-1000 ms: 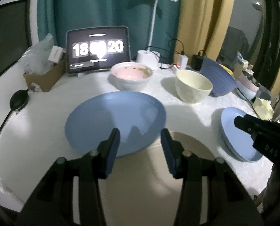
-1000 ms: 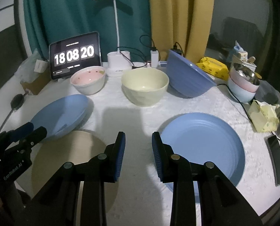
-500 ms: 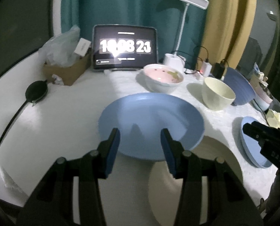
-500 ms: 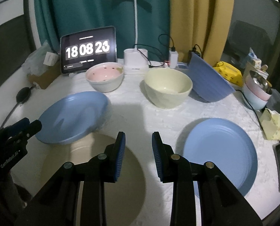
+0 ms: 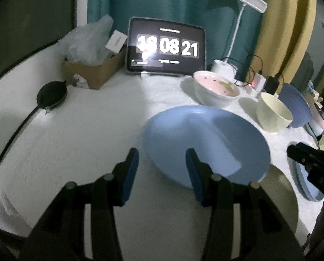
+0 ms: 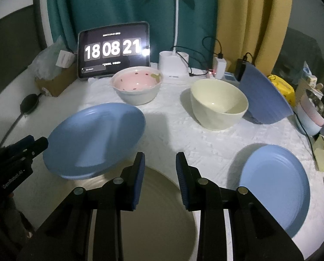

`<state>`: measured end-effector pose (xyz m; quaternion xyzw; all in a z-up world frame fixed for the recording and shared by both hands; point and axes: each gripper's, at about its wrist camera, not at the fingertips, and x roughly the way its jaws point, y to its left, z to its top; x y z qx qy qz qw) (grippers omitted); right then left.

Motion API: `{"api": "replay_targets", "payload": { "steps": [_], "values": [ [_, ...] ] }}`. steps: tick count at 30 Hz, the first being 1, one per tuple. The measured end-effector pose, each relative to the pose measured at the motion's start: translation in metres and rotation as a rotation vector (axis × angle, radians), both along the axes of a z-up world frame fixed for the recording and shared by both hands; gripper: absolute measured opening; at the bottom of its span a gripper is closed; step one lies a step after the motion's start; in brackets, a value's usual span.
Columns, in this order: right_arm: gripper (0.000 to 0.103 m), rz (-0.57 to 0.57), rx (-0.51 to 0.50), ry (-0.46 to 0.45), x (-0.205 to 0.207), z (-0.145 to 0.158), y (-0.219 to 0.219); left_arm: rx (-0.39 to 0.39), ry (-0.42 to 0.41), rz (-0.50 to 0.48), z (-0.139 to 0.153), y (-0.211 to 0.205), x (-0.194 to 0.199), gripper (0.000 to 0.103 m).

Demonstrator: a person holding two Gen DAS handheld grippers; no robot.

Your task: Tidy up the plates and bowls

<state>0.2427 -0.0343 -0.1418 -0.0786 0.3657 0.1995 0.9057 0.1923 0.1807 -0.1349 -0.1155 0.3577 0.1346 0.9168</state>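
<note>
Plates round and smooth, blue (image 6: 94,139) overlapping beige (image 6: 157,213) on nubbly white cloth (image 6: 175,128); left gripper (image 5: 160,169) and right gripper (image 6: 159,174) both gaping, empty.

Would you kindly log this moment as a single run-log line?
left gripper: open, empty, near left blue plate | right gripper: open, empty, over beige plate | bowls untouched

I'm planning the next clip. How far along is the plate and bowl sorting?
Barely begun. Done: nothing stacked. The blue plate only overlaps the beige plate; another blue plate lies apart. In hand: nothing; left gripper and right gripper are open and empty. Left: the plates, plus pink bowl, cream bowl and tilted blue bowl.
</note>
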Motion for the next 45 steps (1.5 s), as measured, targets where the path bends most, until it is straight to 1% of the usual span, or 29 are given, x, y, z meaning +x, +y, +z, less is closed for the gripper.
{"api": "replay_targets", "payload": {
  "steps": [9, 16, 21, 22, 25, 30, 32, 34, 39, 42, 45],
  "values": [
    [0.031, 0.028, -0.011, 0.031, 0.016, -0.009, 0.024, -0.026, 0.031, 0.025, -0.017, 0.021, 0.017, 0.047],
    [0.032, 0.05, -0.015, 0.063, 0.028, -0.02, 0.038, -0.075, 0.087, 0.008, -0.034, 0.03, 0.035, 0.047],
    [0.032, 0.062, -0.008, 0.089, 0.036, -0.028, 0.044, -0.084, 0.116, 0.0, -0.04, 0.029, 0.044, 0.047],
    [0.032, 0.066, -0.004, 0.093, 0.036, -0.029, 0.046, -0.083, 0.116, 0.014, -0.042, 0.029, 0.044, 0.047],
    [0.032, 0.079, 0.009, 0.104, 0.039, -0.032, 0.048, -0.081, 0.107, 0.015, -0.043, 0.029, 0.046, 0.047],
    [0.032, 0.08, 0.008, 0.103, 0.04, -0.034, 0.049, -0.079, 0.092, -0.012, -0.044, 0.025, 0.049, 0.046],
    [0.032, 0.083, 0.005, 0.1, 0.041, -0.034, 0.049, -0.062, 0.084, -0.034, -0.044, 0.021, 0.049, 0.042],
    [0.032, 0.084, 0.002, 0.097, 0.04, -0.033, 0.048, -0.062, 0.082, -0.052, -0.043, 0.017, 0.05, 0.036],
    [0.031, 0.078, -0.006, 0.083, 0.037, -0.031, 0.044, -0.069, 0.083, -0.054, -0.042, 0.015, 0.047, 0.032],
    [0.028, 0.075, -0.01, 0.071, 0.032, -0.028, 0.043, -0.073, 0.08, -0.054, -0.04, 0.014, 0.044, 0.032],
    [0.026, 0.072, -0.009, 0.062, 0.027, -0.025, 0.039, -0.076, 0.076, -0.055, -0.038, 0.012, 0.039, 0.032]
  ]
}}
